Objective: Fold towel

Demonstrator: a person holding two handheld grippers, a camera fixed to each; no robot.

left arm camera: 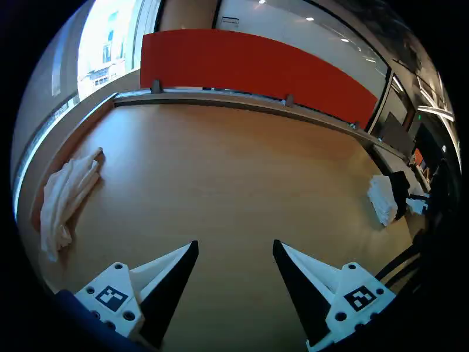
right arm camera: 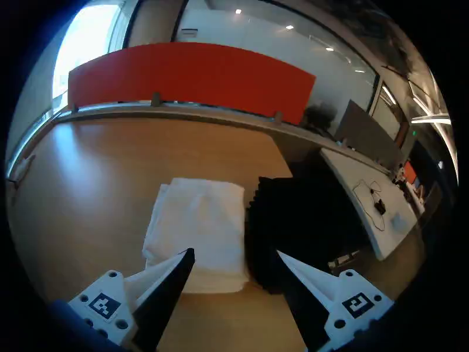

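A crumpled white towel [left arm camera: 64, 196] lies at the far left of the wooden table [left arm camera: 234, 176], near its edge. My left gripper [left arm camera: 235, 249] hovers open over bare wood in the middle of the table, well to the right of that towel. A folded white towel stack [right arm camera: 199, 232] rests at the table's right end, also seen small in the left gripper view [left arm camera: 383, 198]. My right gripper [right arm camera: 234, 258] is open just above the near edge of this stack, with nothing between its fingers.
A black stack of material [right arm camera: 293, 234] sits right beside the folded towels. A red divider panel [left arm camera: 252, 67] runs along the table's far edge. Another desk [right arm camera: 366, 196] with cables stands off to the right. A window [left arm camera: 108, 44] lies beyond the left end.
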